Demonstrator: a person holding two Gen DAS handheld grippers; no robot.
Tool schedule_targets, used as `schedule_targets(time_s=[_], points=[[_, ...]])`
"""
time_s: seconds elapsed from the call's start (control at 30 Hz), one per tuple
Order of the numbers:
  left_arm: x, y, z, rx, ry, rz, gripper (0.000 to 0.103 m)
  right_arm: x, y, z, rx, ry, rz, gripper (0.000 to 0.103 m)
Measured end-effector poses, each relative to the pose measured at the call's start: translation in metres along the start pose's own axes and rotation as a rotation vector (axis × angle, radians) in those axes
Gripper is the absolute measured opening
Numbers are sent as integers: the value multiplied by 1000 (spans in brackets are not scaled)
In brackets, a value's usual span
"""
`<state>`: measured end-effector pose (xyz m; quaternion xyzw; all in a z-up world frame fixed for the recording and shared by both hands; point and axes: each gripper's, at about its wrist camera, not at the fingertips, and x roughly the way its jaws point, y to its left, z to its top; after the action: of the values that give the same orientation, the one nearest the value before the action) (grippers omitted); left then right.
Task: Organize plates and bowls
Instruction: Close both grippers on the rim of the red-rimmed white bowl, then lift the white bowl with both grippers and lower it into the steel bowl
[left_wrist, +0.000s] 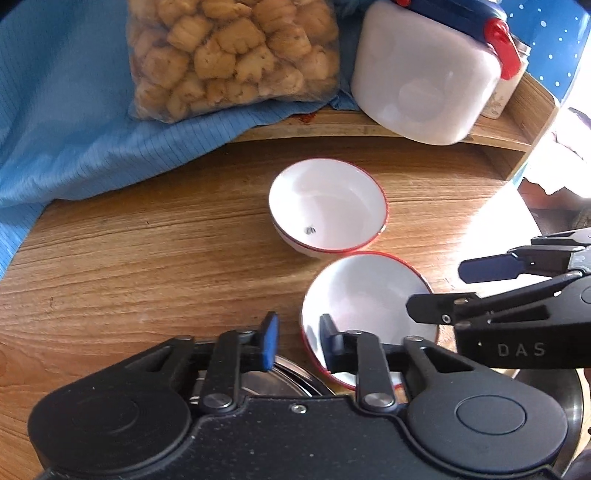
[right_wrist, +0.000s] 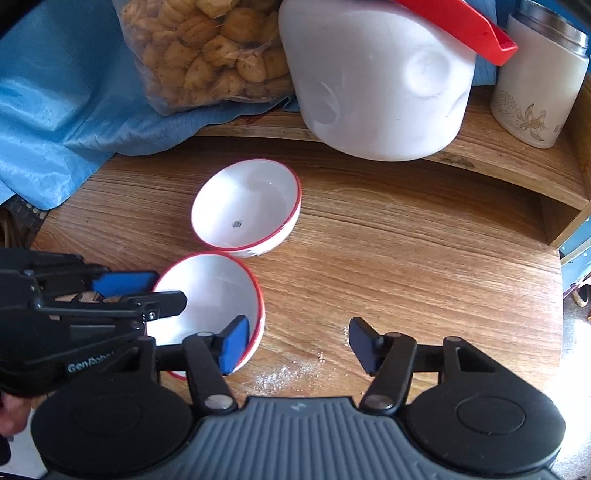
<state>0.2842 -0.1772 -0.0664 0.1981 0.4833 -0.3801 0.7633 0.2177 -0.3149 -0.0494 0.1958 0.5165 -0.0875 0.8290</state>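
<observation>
So you've got two white bowls with red rims on the wooden tabletop (right_wrist: 406, 266), rims nearly touching. The far bowl (right_wrist: 246, 210) sits free with a small dark speck inside. The near bowl (right_wrist: 210, 295) is where both grippers meet. Your left gripper (left_wrist: 295, 343) has its fingers straddling the bowl's left wall, one blue pad inside, one outside, narrow gap, but can't tell if they're actually pinching it. Your right gripper (right_wrist: 299, 343) has its fingers apart, left pad inside the bowl's right rim, the other over bare wood. Bag of snacks (right_wrist: 207, 48) and a white jar (right_wrist: 376, 81) sit behind.
</observation>
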Motion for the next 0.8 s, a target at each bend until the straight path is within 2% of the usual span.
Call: schedule_targets(time_s=[0.03,0.17,0.37,0.43,0.5,0.7,0.8], points=[[0,-1,-1,-5,3,-4,16,0,0,0,1,1,11,57],[0,-1,-2,-34,11,-15,9,-1,1,-1,-8,4,20,52],[-2,1,-1,-52,11,-19,7,3,-4,1,13,27,64,46],[-3,0,0,-53,7,-13,7,3,-6,0,24,27,92,36],[-5,-1,2,-59,1,-13,7,4,-7,-2,30,24,110,33],[-17,-10,3,-42,-41,1,5,3,-12,-9,43,18,155,14],[-19,-15,2,-43,-42,15,5,2,-13,-11,48,12,158,12]])
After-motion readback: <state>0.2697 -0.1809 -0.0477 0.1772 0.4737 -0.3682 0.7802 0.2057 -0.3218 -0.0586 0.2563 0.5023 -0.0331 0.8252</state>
